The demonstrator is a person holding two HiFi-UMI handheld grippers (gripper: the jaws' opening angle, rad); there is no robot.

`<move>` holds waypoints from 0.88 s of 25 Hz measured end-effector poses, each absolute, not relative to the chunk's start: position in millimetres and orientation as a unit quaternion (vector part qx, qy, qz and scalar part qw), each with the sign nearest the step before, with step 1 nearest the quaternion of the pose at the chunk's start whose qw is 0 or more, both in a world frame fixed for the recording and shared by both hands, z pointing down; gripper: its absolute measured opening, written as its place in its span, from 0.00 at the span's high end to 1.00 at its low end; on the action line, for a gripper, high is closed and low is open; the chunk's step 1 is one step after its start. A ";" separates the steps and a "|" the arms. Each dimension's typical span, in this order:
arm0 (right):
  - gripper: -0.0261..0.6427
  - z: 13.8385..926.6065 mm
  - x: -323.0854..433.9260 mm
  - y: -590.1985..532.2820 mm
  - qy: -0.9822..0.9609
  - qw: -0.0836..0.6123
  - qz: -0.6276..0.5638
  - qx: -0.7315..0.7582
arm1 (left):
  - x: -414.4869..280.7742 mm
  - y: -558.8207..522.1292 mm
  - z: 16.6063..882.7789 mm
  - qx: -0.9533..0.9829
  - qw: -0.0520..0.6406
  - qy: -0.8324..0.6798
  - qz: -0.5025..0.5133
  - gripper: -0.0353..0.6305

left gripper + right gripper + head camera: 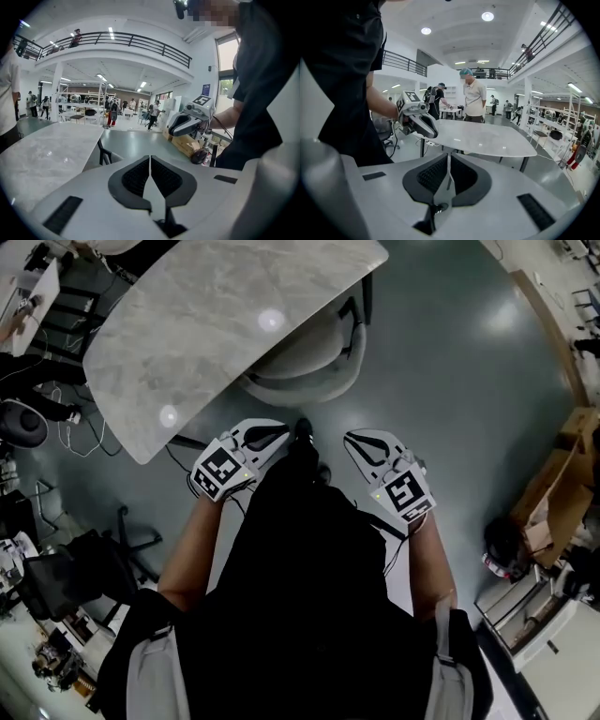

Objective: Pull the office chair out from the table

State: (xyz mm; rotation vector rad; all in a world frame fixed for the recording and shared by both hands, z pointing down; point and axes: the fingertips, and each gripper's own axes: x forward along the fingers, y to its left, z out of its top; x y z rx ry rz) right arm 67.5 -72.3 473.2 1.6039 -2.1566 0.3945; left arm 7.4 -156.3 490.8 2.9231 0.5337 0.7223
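I see the marble surface (216,324) ahead, with the office chair (305,381) tucked under its near edge. My left tool (277,434) and right tool (356,441) hover short of the chair, both with jaws pressed together, holding nothing.

Black short-sleeved top (300,596), grey straps (157,673) flanking the top, white left gripper (279,434) and right gripper (356,440), black-and-white marker cubes (220,471).

Cardboard boxes (562,486), black chair (70,573), perhaps loose cables (79,435)
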 end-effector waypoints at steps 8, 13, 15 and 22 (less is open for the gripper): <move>0.93 522.2 92.0 -129.6 -0.788 0.244 0.229 0.518 | 51.0 -192.5 527.4 0.935 0.005 0.213 0.284 0.92; 0.81 560.9 98.6 -144.3 -0.785 0.315 0.249 0.471 | 62.3 -196.5 554.7 0.915 0.005 0.251 0.317 0.81; 0.80 569.2 99.9 -151.1 -0.785 0.332 0.252 0.458 | 65.3 -201.3 561.3 0.911 0.008 0.257 0.322 0.79; 0.69 598.5 94.4 -164.9 -0.808 0.380 0.231 0.387 | 69.6 -201.9 591.6 0.891 -0.028 0.258 0.374 0.71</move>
